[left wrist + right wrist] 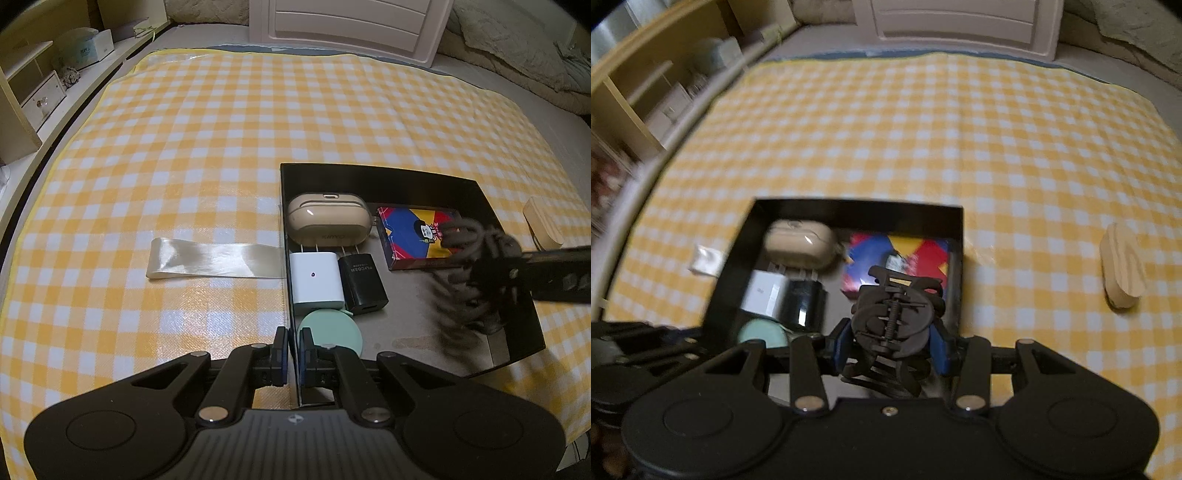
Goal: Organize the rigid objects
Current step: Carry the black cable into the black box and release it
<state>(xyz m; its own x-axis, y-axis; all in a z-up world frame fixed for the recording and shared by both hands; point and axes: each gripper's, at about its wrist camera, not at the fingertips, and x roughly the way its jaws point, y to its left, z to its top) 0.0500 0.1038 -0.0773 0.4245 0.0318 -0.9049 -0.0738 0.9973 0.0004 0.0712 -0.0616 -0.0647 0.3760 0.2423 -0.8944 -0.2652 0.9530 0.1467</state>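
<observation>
1. Right gripper (892,338) pinches a black hair claw clip (892,321) between its blue pads, spring side facing the camera. The clip hangs over the black box (857,208), above the free near-right part of its floor.
2. Left gripper (291,350) has its jaws pressed together on the near-left wall of the box (they look to be pinching that wall, steadying it).
3. Ahead of the right gripper inside the box: a colourful card box (897,258) straight beyond the clip, a beige earbud case (799,245) far-left, a white charger (764,293) and a black charger (805,304) left, a mint round thing (762,334) near-left.
4. Outside the box: a wooden piece (1123,271) well off to the right of the right gripper on the checked cloth (923,129); a ribbon strip (214,260) lies left of the left gripper's line, touching the box wall.
5. Step in hand, as I judge it: put the clip down in the box. Do it well: lower it over the bare floor near the right wall, clear of the card box and chargers.
6. Go low before letting go (a drop could bounce it onto the chargers). Spread the jaws only when the clip rests on the floor.
7. Keep the left pinch on the wall so the box does not slide. The wooden piece looks like the next thing to pack.
</observation>
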